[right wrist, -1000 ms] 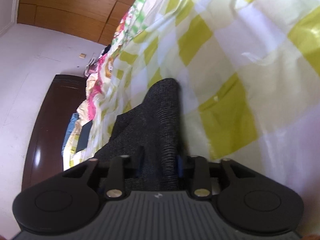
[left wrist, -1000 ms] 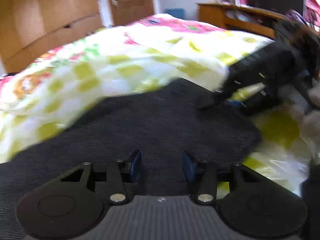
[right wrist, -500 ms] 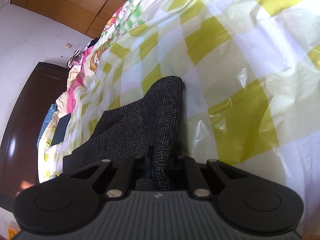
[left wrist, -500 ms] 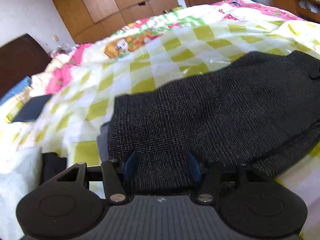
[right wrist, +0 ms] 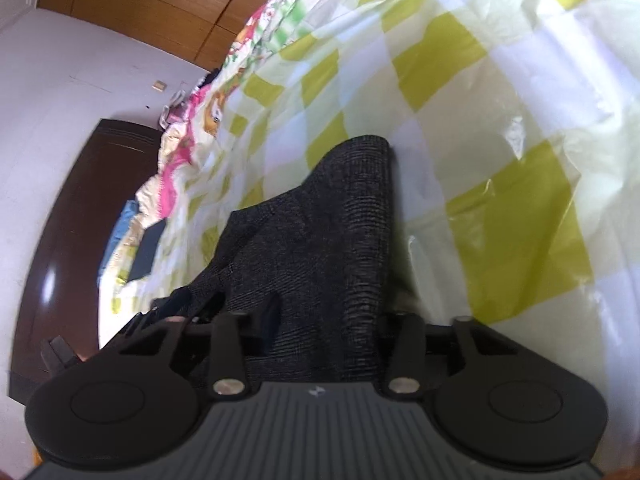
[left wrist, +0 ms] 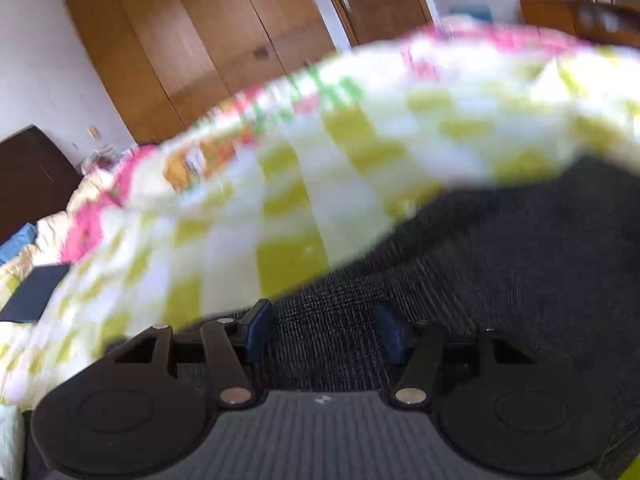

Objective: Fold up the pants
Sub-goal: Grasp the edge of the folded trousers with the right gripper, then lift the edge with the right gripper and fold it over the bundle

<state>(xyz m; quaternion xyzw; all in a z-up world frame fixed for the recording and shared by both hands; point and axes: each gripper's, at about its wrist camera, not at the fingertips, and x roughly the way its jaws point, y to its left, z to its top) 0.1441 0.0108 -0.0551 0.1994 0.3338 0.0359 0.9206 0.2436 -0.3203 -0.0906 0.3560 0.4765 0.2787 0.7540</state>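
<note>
I am mid-fold: left gripper (left wrist: pixel 322 330) jaws are gaping over the pants (left wrist: pixel 520 264), right gripper (right wrist: pixel 320 326) jaws' state is hidden by cloth; next, I am regrasping an edge, I judge.

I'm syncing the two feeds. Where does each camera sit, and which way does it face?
Left wrist: on the left gripper, looking along its open fingers over the dark pants and checked bedspread toward the wardrobe; blurred.
Right wrist: on the right gripper, rolled sideways, looking along a raised fold of pants that hides its fingers; bedspread beyond, headboard at left.
Shared: pants, bedspread, headboard, wardrobe.
</note>
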